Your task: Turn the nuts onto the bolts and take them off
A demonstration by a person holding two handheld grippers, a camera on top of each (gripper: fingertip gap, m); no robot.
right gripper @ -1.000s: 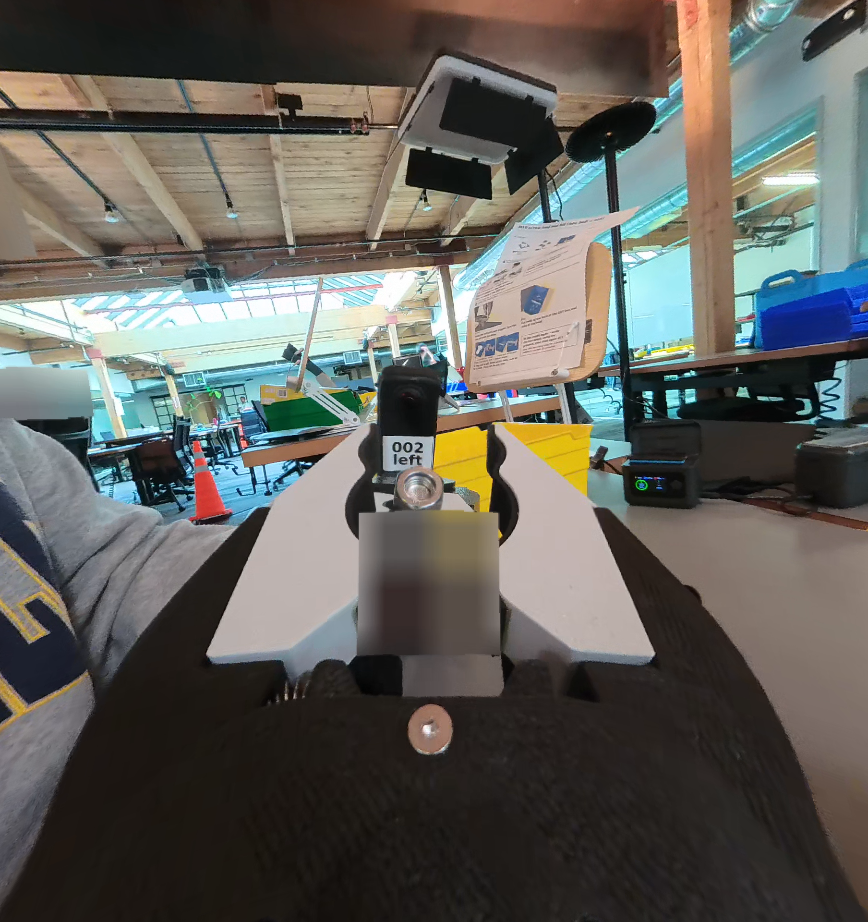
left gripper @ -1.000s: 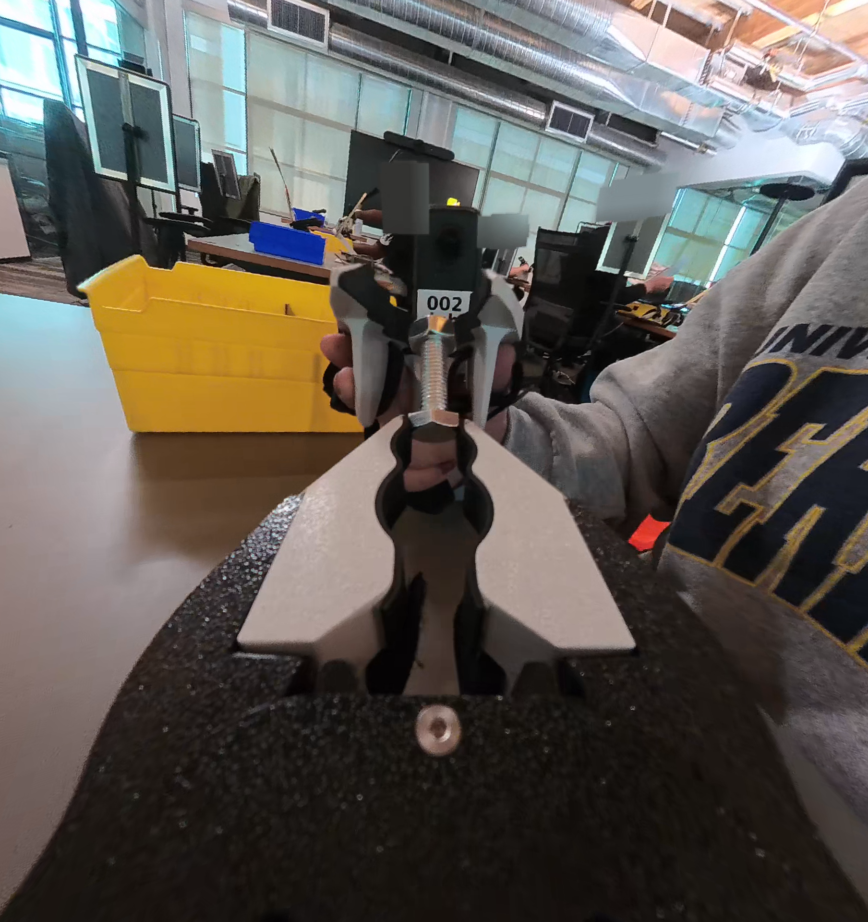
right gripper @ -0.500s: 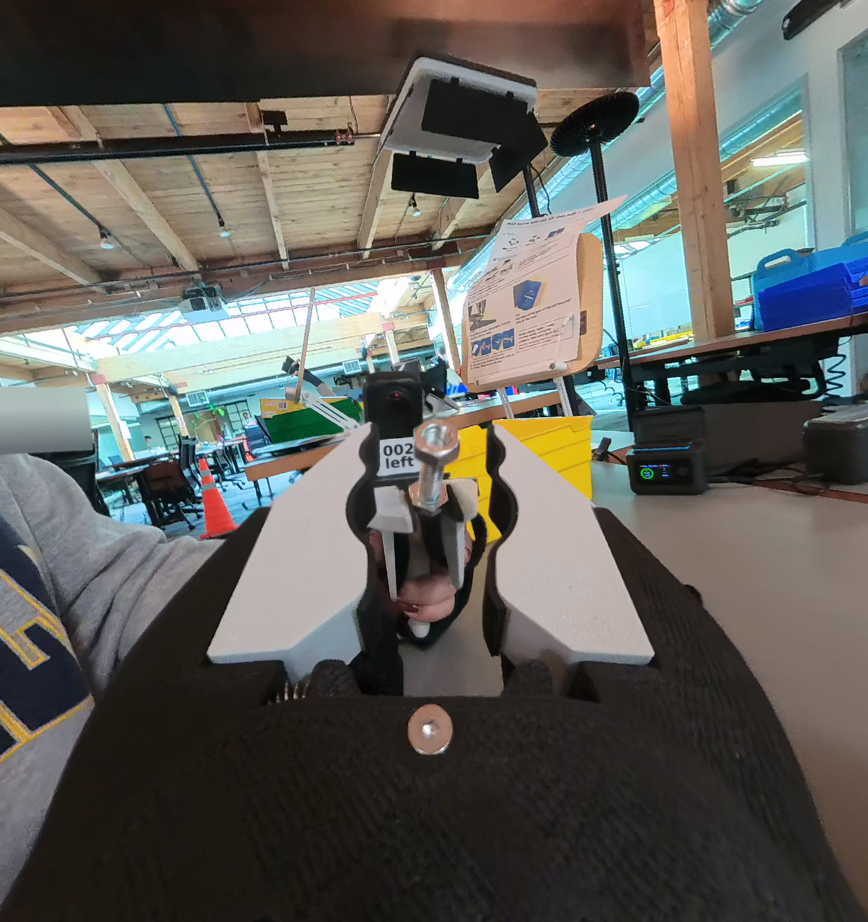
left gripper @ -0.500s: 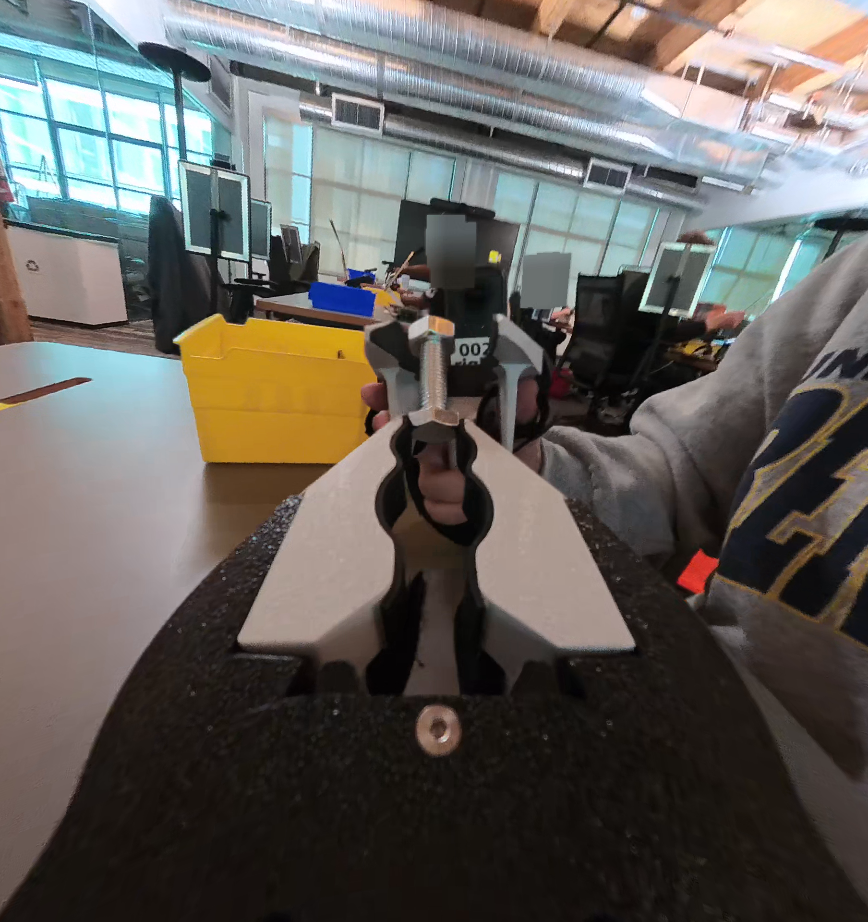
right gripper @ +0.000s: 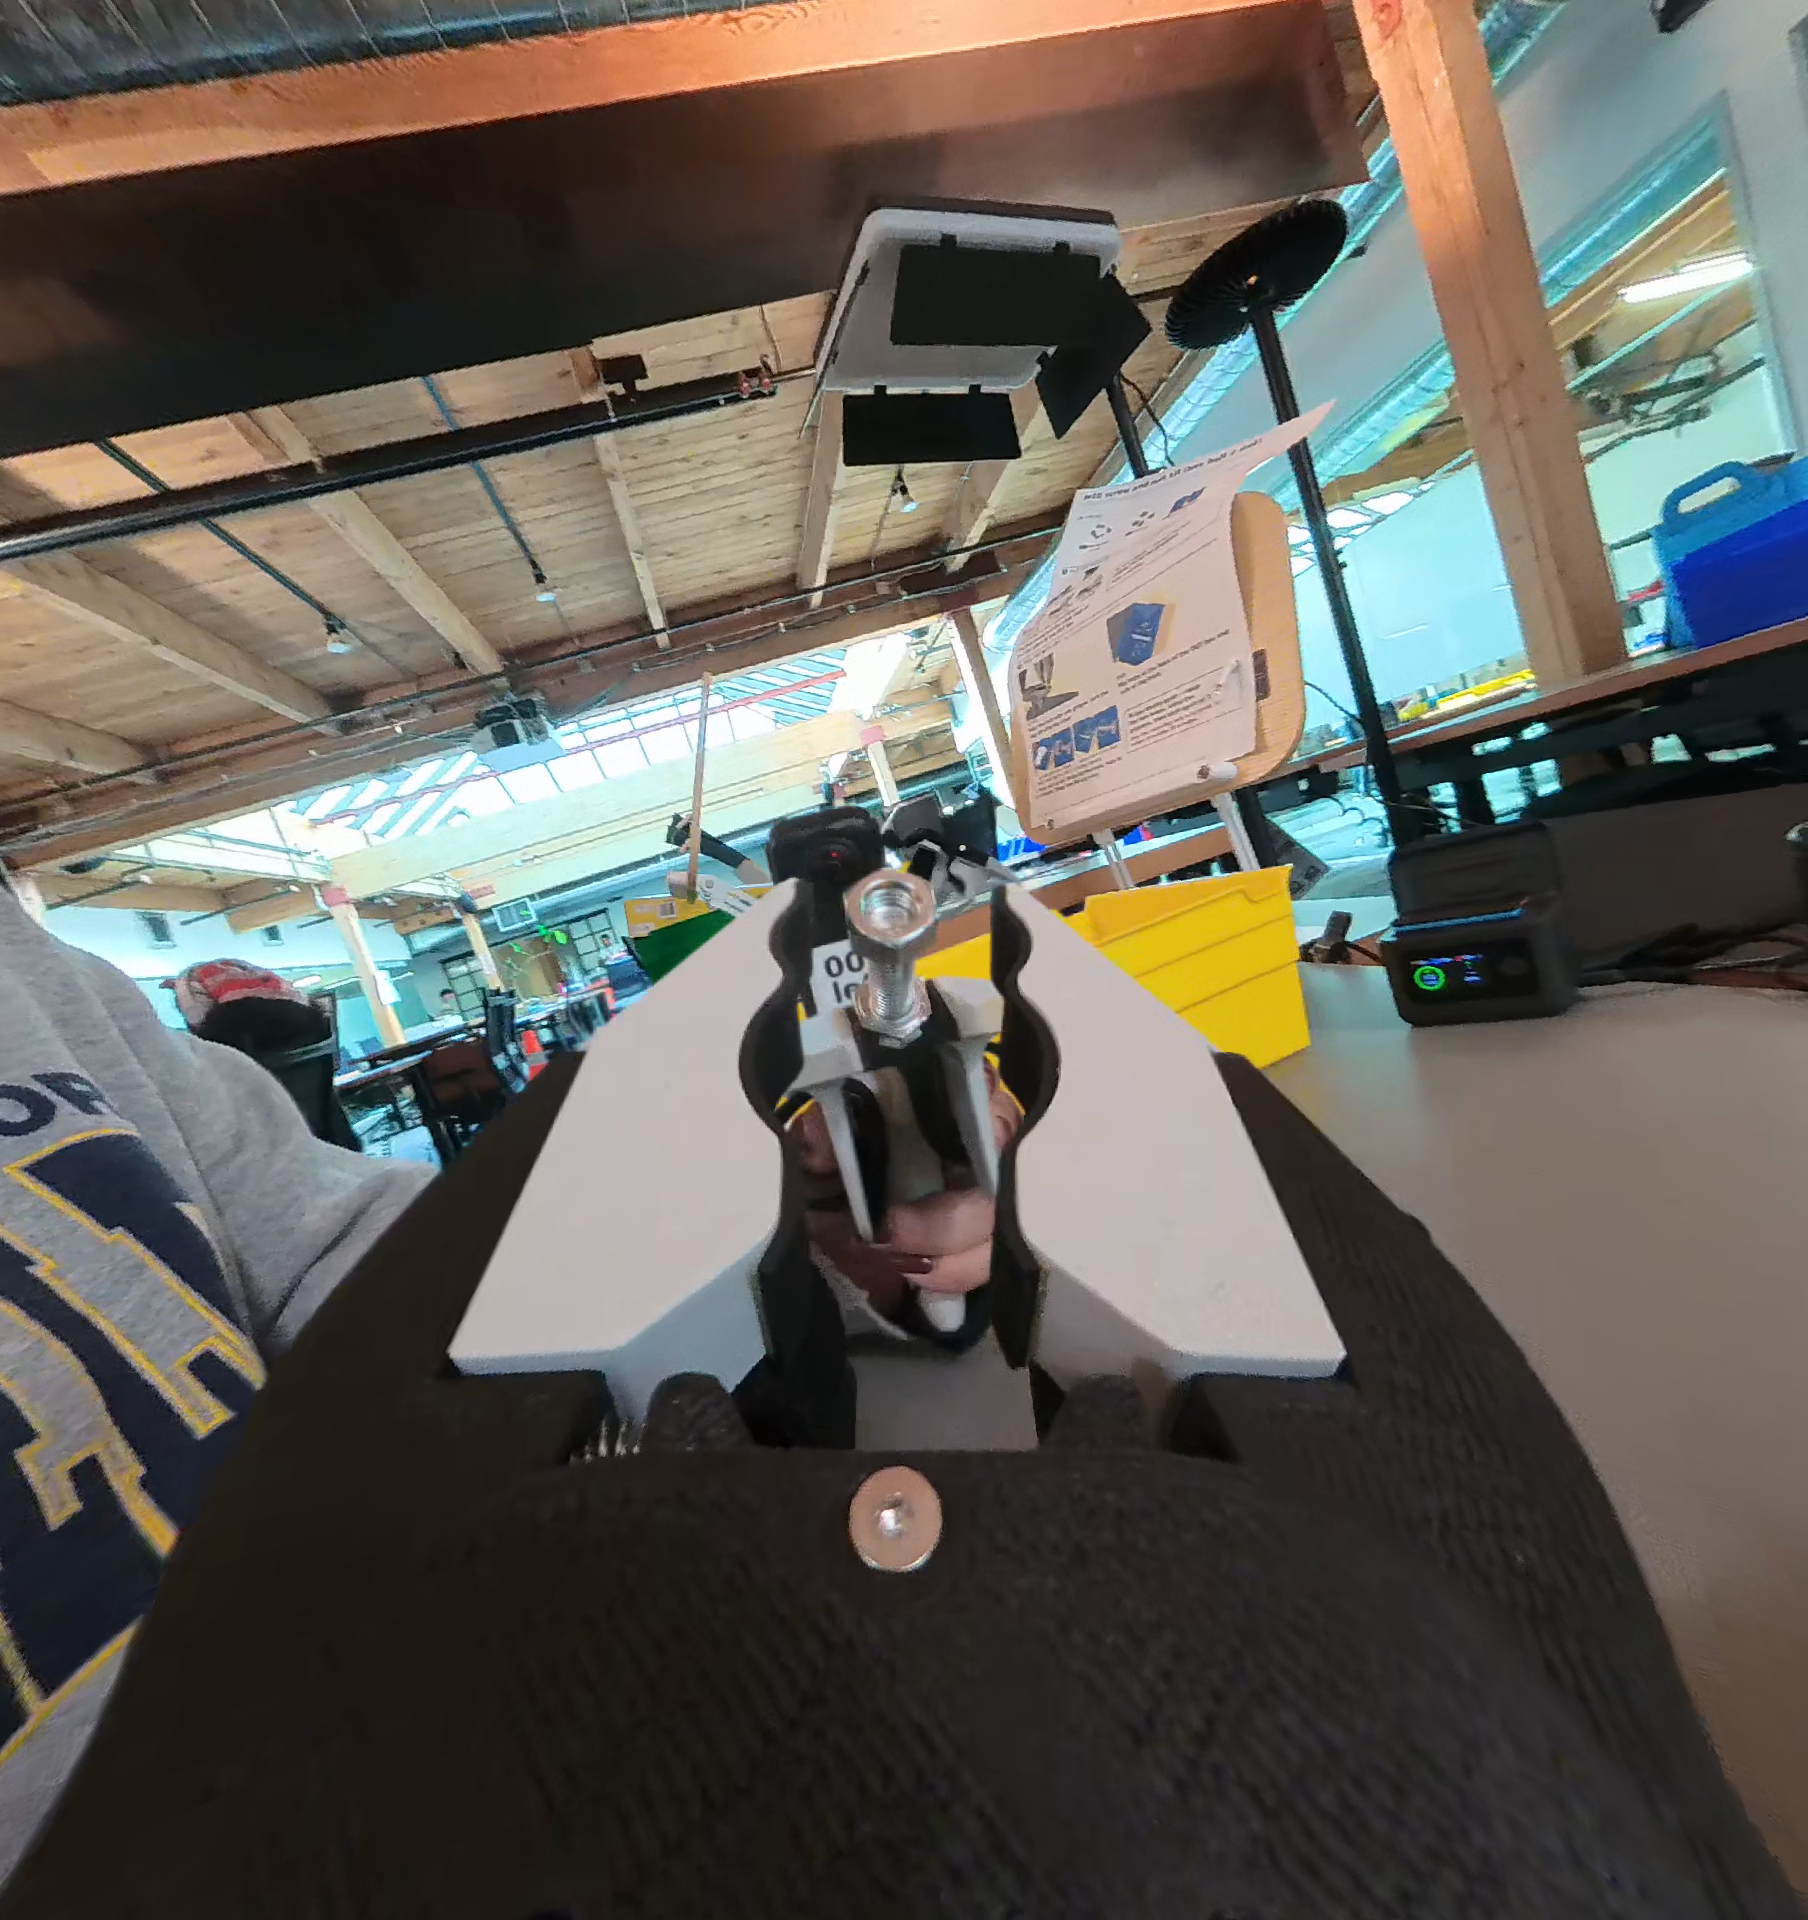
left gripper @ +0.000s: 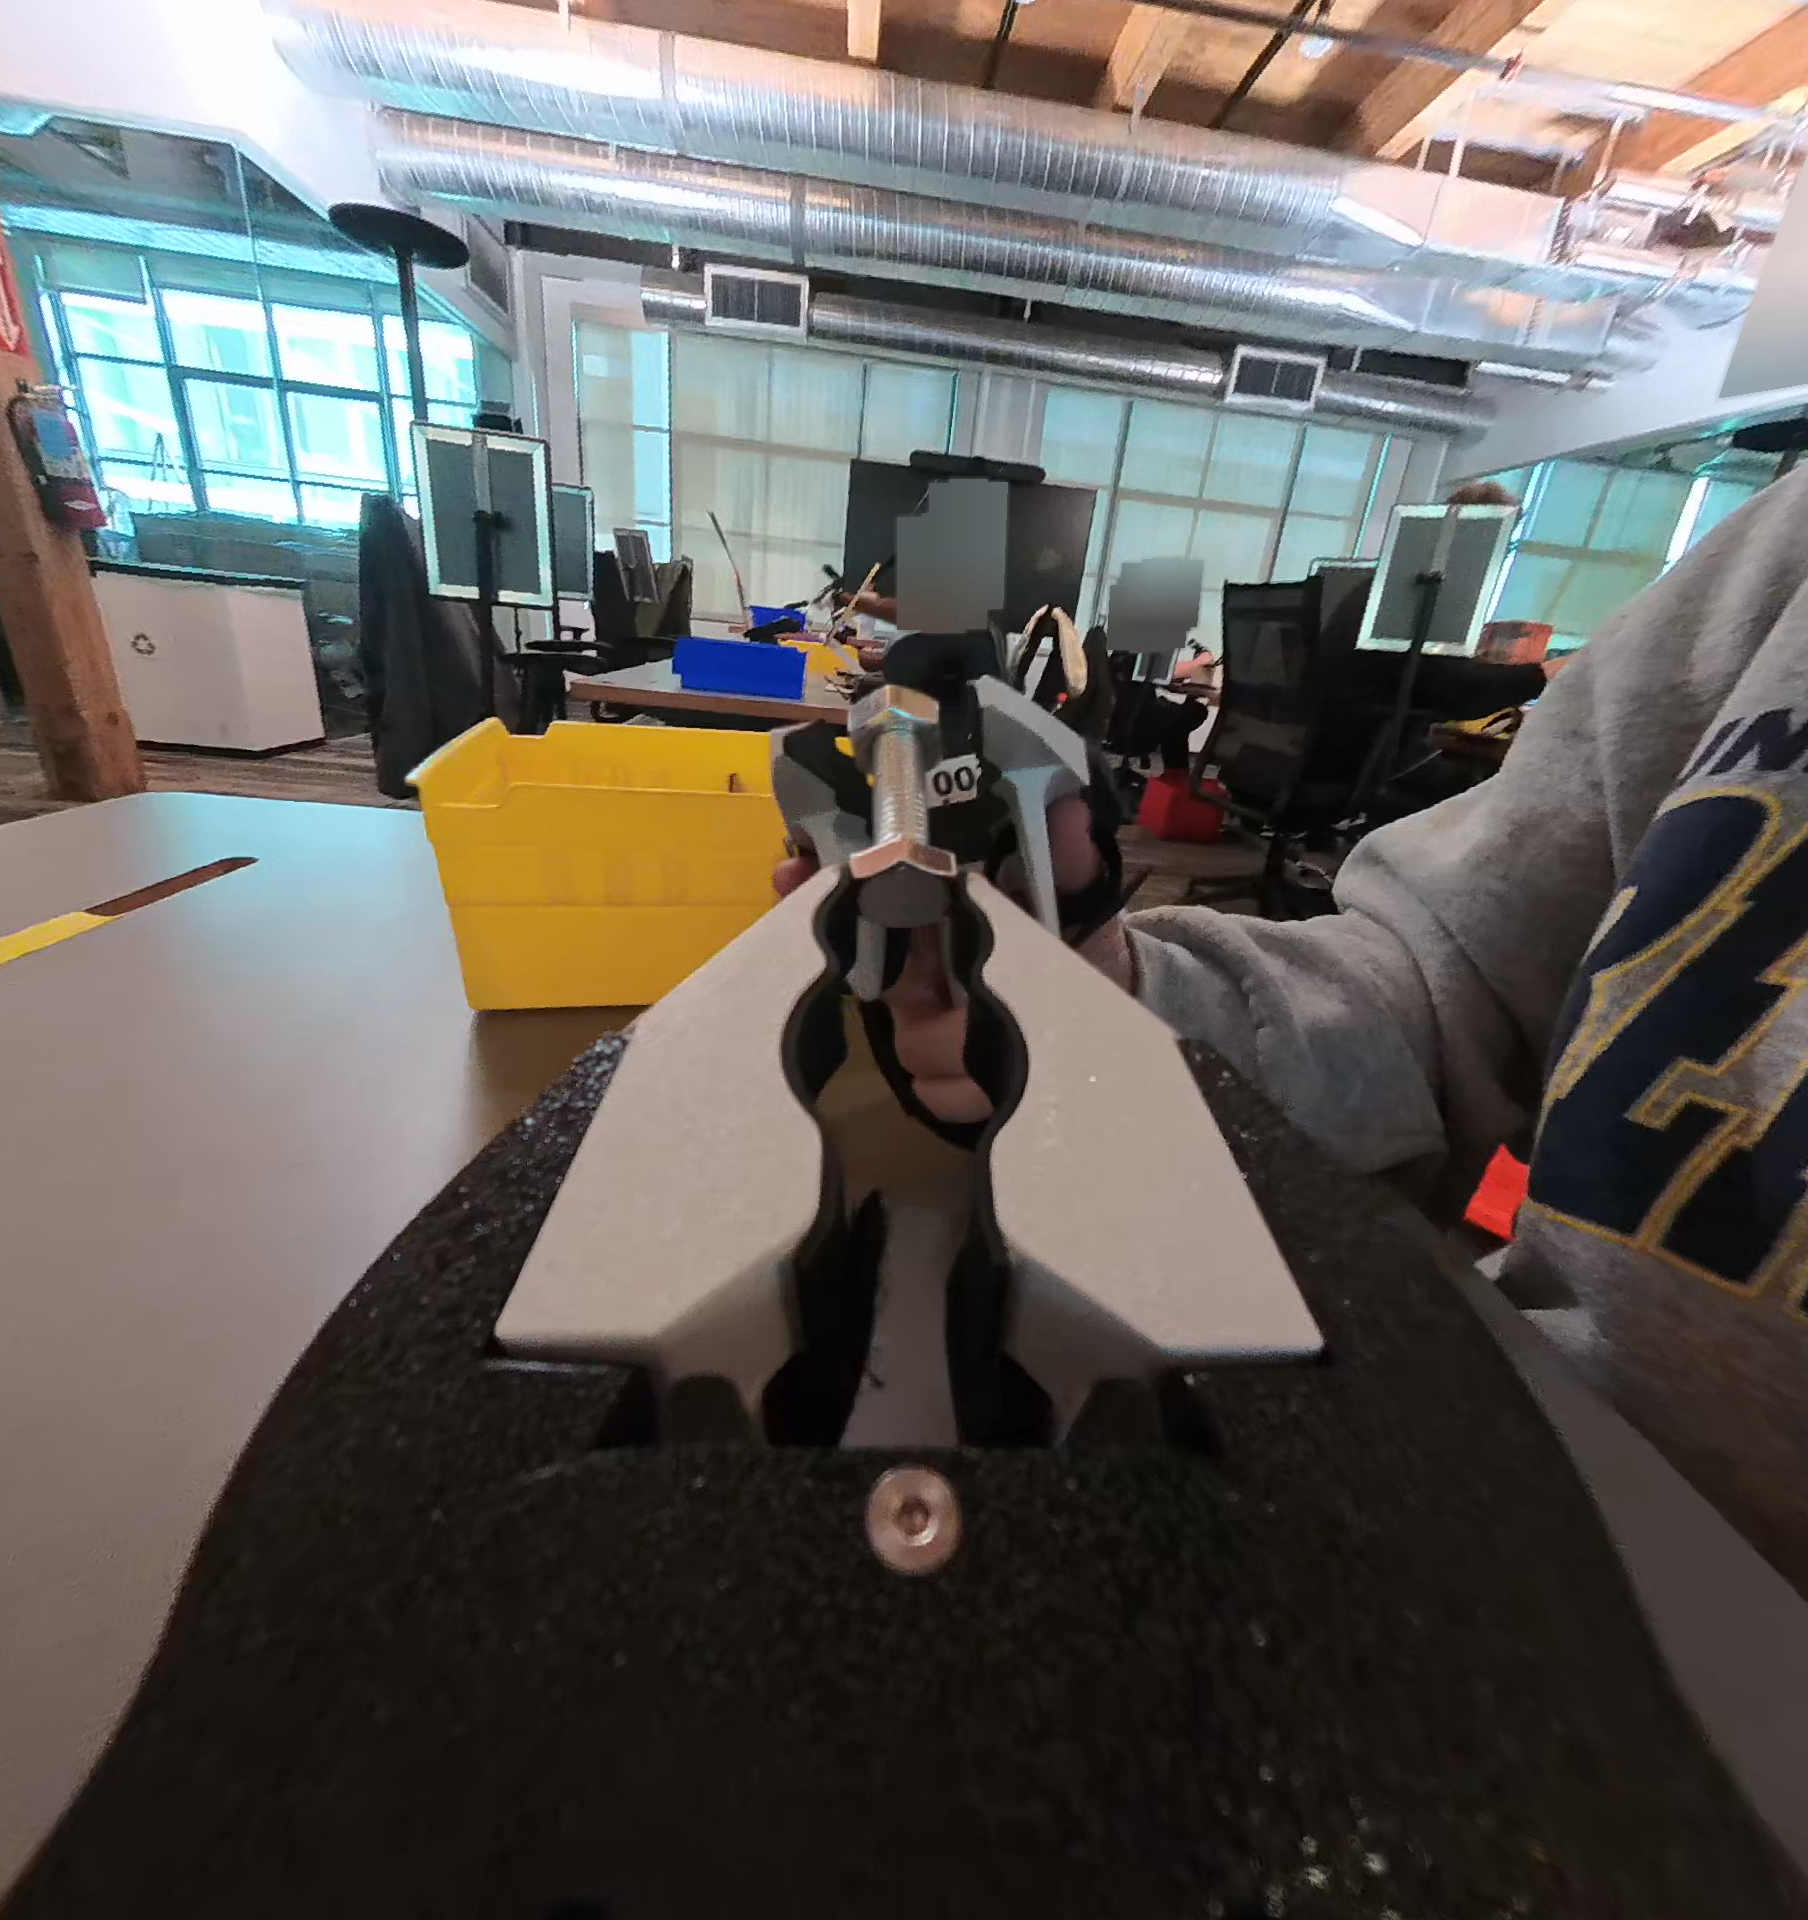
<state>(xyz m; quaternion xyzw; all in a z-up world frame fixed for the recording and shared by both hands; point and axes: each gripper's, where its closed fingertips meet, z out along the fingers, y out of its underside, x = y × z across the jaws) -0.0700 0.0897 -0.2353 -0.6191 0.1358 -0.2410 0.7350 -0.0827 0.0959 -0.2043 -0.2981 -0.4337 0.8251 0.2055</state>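
Note:
My left gripper (left gripper: 902, 885) is shut on the hex head of a silver bolt (left gripper: 895, 790) and holds it upright above the table. A nut (left gripper: 895, 713) sits at the top end of the bolt's thread. My right gripper (right gripper: 895, 906) faces the left one, open, with its grey fingers (right gripper: 671, 1091) on either side of the nut (right gripper: 887, 906) and not touching it. In the right wrist view the left gripper (right gripper: 895, 1031) pinches the bolt (right gripper: 887, 971) from below. In the left wrist view the right gripper (left gripper: 921, 810) stands just behind the bolt.
A yellow bin (left gripper: 588, 852) stands on the brown table (left gripper: 204, 1091) behind the grippers; it also shows in the right wrist view (right gripper: 1191, 966). A small black device with a lit screen (right gripper: 1471, 977) and a clipboard with a sheet (right gripper: 1149, 665) stand farther right. The person's grey sleeve (left gripper: 1399, 966) is at the right. Only a small space, under 4 cm, lies between the two pairs of fingers.
Both grippers have shifted and tilted. The right view now looks up along the bolt from lower down. The left stays shut on the bolt, the right stays open.

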